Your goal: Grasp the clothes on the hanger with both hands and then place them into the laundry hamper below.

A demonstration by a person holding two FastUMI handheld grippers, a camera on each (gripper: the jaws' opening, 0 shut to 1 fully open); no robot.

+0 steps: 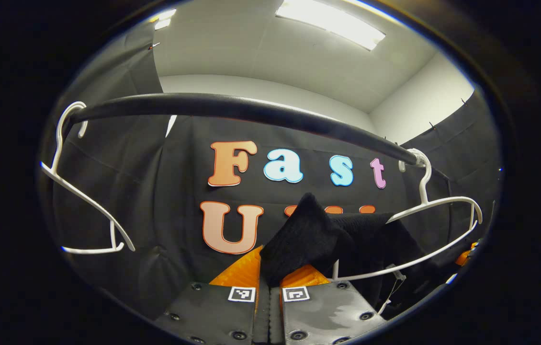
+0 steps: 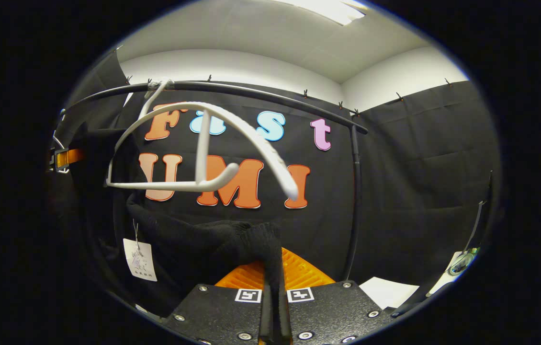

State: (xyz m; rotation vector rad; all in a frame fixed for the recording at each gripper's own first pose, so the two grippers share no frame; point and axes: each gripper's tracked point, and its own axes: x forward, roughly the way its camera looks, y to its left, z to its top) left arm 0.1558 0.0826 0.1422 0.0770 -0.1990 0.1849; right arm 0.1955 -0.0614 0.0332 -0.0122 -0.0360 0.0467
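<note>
Both claws are clamped on black clothes: left claw (image 1: 269,282) and right claw (image 2: 274,287) each pinch a fold below the white hanger (image 2: 232,143).

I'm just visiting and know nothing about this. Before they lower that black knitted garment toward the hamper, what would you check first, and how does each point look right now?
1. Left gripper pinching the black knitted garment: ok, cloth sits between its closed fingers.
2. Right gripper pinching the garment: ok, a fold runs down between its fingers.
3. Garment off the white plastic hanger: looks ok from the right gripper view, where the hanger hangs bare above the cloth; cannot tell for sure in the left gripper view.
4. Hanger hooked on the black metal rail: ok.
5. White paper tag free of snags: cannot tell.
6. Laundry hamper below, positioned and open: cannot tell.
</note>
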